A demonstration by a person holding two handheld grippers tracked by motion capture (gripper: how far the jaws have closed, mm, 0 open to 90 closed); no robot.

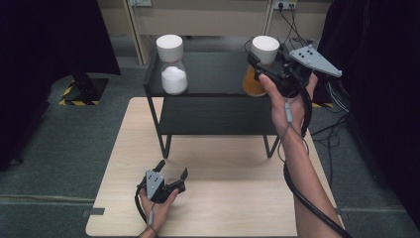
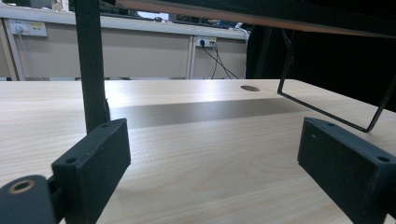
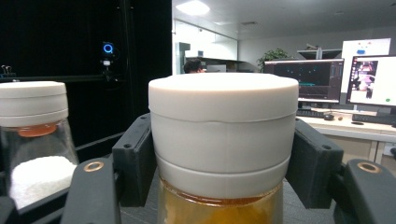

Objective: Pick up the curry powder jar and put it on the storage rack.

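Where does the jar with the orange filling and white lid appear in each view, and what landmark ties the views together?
High view: the orange jar sits at upper right, on the black shelf, gripped at its lid by the right tongs.
Left gripper view: not in it.
Right gripper view: centre, with the white lid clamped between the two jaws.
Shared landmark: the jar of white powder, left of the orange jar in the right gripper view too.

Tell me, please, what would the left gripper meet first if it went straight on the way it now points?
Probably the black shelf's leg: the open left gripper points low over the table toward it, though the leg stands slightly off-centre and depth is unclear.
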